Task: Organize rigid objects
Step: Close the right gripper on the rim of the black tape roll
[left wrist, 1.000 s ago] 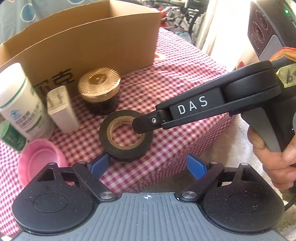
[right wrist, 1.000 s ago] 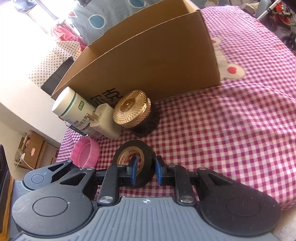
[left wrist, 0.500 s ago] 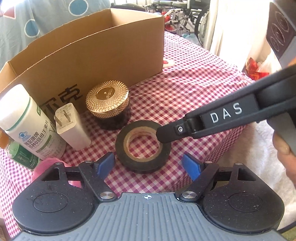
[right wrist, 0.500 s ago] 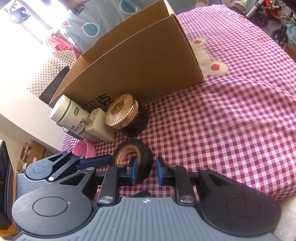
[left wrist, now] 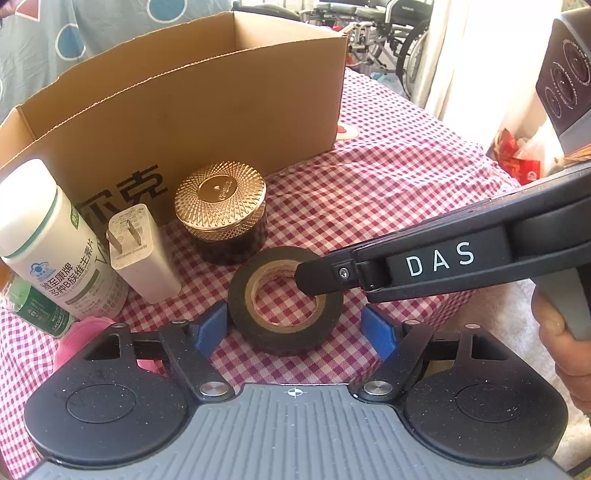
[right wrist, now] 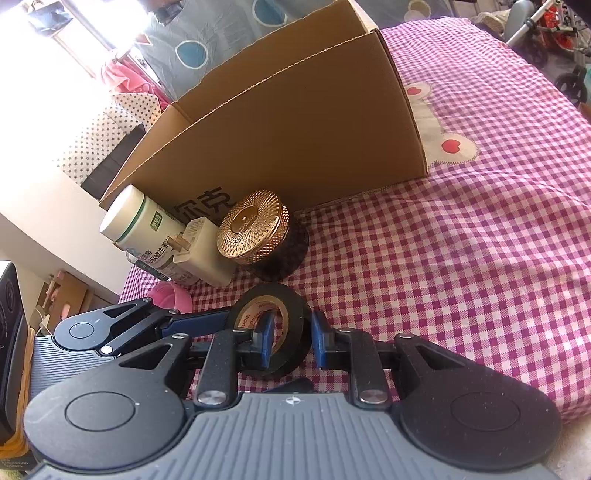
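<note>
Right wrist view: right gripper (right wrist: pixel 289 341) clamps wall of black electrical tape roll (right wrist: pixel 291 310), bottom centre, on checked table (right wrist: pixel 461 258). Left gripper (left wrist: pixel 297 328) wide, straddling roll, left pad (left wrist: pixel 211 326) touching or nearly so.

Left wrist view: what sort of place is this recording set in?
Probably a lived-in home: a gingham tablecloth on the table, household items like a vitamin bottle and charger, and wheelchairs parked behind.

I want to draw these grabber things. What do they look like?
Each gripper has a ribbed grey body, two rounded black speckled plates with silver screws, black link arms and blue finger pads. The right gripper looks the same, and its side says DAS in white letters. No cables or sleeves show.
</note>
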{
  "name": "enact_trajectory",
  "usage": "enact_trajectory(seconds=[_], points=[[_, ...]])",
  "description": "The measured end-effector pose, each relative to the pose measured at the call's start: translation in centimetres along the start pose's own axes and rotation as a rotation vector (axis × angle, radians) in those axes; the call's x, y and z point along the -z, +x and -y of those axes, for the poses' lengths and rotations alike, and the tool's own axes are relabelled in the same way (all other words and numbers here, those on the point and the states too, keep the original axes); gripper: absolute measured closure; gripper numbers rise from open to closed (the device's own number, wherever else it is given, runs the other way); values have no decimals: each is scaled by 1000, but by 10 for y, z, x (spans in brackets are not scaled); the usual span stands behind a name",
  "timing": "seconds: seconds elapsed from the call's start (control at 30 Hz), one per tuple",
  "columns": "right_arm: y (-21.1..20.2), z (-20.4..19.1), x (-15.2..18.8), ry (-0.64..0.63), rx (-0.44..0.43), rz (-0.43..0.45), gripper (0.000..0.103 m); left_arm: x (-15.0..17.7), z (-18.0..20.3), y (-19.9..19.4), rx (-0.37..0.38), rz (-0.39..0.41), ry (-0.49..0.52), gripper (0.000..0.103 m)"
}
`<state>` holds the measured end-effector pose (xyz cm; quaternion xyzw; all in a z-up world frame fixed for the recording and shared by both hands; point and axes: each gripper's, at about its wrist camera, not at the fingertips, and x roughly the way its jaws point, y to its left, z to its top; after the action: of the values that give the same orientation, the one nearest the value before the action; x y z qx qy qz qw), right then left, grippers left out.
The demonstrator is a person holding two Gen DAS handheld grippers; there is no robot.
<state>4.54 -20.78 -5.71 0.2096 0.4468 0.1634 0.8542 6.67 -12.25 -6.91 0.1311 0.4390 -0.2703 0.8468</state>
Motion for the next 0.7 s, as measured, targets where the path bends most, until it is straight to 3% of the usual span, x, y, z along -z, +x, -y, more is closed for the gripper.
enact_trajectory(seconds=[0.33, 0.7], points=[[-2, -1, 3, 37, -10, 16, 77, 2, -6, -11, -9, 26, -46, 32], [-16, -11, 9, 42, -1, 53, 77, 3, 2, -26, -32, 84, -22, 34]])
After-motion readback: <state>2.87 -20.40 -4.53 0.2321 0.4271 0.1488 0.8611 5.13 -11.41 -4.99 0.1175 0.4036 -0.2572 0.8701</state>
